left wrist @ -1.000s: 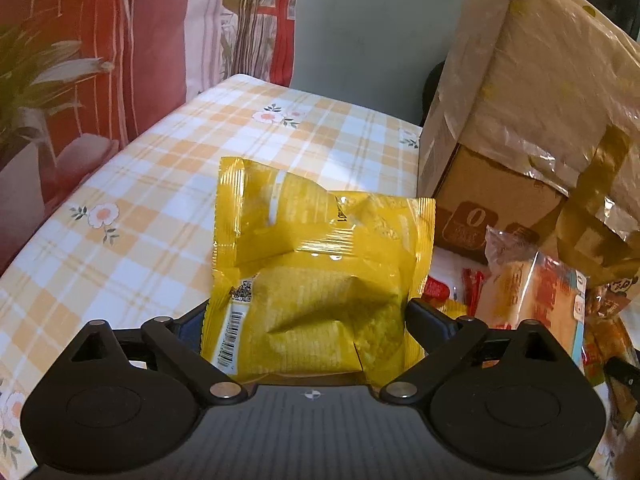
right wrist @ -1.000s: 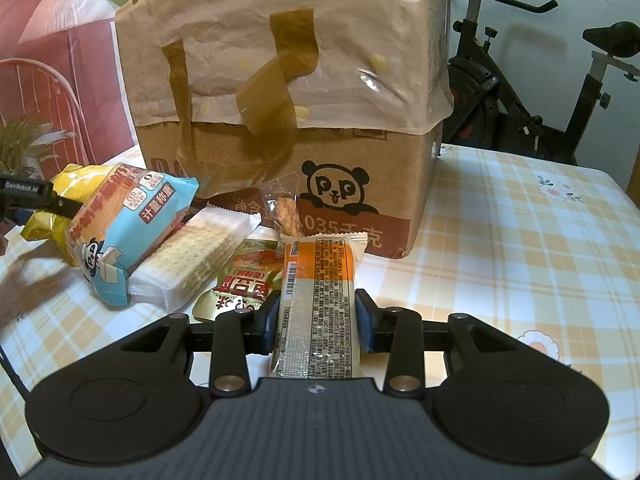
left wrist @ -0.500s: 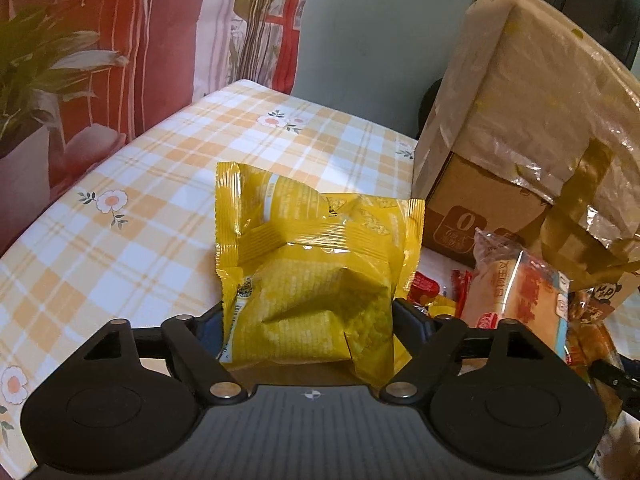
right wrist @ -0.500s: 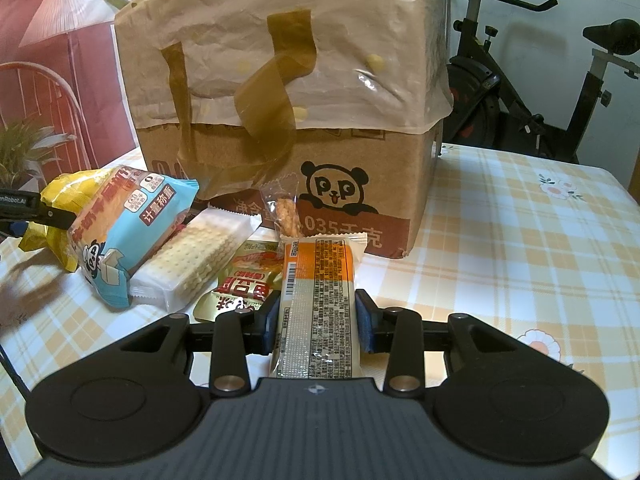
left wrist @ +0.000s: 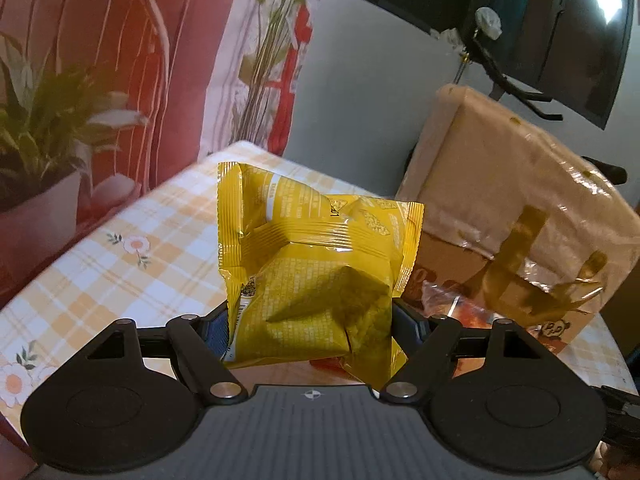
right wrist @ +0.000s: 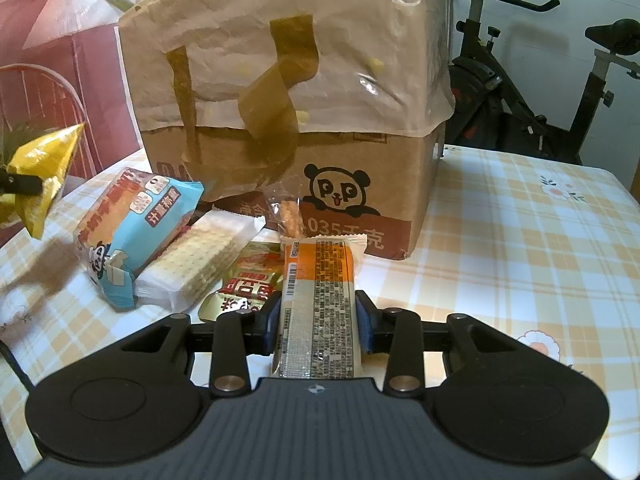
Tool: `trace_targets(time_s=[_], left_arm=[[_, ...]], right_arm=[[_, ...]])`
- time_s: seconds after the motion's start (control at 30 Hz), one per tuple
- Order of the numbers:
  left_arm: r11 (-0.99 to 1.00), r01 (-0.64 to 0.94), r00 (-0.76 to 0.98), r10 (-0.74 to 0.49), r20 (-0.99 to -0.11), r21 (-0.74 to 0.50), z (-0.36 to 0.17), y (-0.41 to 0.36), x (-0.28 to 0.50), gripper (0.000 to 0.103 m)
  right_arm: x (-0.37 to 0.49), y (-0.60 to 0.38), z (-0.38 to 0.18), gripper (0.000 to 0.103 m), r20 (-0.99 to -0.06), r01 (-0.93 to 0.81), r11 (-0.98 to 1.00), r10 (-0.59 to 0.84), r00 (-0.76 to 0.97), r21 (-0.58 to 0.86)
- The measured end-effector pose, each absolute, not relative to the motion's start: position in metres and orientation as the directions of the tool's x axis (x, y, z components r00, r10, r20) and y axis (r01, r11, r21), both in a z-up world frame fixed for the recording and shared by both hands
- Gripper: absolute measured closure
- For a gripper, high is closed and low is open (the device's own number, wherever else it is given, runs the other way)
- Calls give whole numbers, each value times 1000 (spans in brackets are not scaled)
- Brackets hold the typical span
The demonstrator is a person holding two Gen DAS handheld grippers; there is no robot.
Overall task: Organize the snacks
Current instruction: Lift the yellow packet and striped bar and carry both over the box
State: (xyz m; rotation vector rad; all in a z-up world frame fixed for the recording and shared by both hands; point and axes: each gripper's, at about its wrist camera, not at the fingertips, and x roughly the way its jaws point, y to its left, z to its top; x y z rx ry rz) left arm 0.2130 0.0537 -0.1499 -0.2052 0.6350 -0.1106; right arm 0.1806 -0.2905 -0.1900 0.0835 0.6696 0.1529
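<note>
Holding the yellow snack bag by its lower half, the left gripper has its jaws closing, both pads pressed into the crumpled foil; the bag hangs clear of the table, as the right wrist view shows at nine o'clock. It looks light, puffy and slick, so I judge a hold low across the body, below the crimped seam, safest against crushing. The right gripper is clamped on the orange wafer pack, flat and fairly stiff, gripped across its narrow width. The checked tablecloth looks smooth. A taped cardboard box stands at twelve o'clock, loose snacks at ten, an exercise bike at two
</note>
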Motion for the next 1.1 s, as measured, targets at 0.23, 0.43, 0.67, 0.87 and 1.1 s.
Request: trace_targets(time_s=[0.23, 0.43, 0.67, 0.87, 1.1], left_arm=[[975, 93, 804, -192, -563, -201, -138, 38, 199, 23], [971, 155, 824, -227, -518, -181, -121, 28, 196, 23], [963, 231, 863, -269, -427, -141, -86, 13, 197, 22], [946, 284, 871, -323, -371, -157, -53, 0, 207, 22], [932, 345, 870, -361, -336, -108, -18, -29, 239, 22]], right_arm=[[168, -293, -179, 64, -591, -124, 983, 180, 787, 135], [156, -297, -157, 64, -531, -134, 978, 198, 824, 156], [147, -298, -117, 64, -417, -187, 969, 238, 878, 160], [142, -294, -74, 64, -299, -246, 956, 285, 911, 162], [166, -296, -25, 64, -210, -271, 945, 307, 928, 182]])
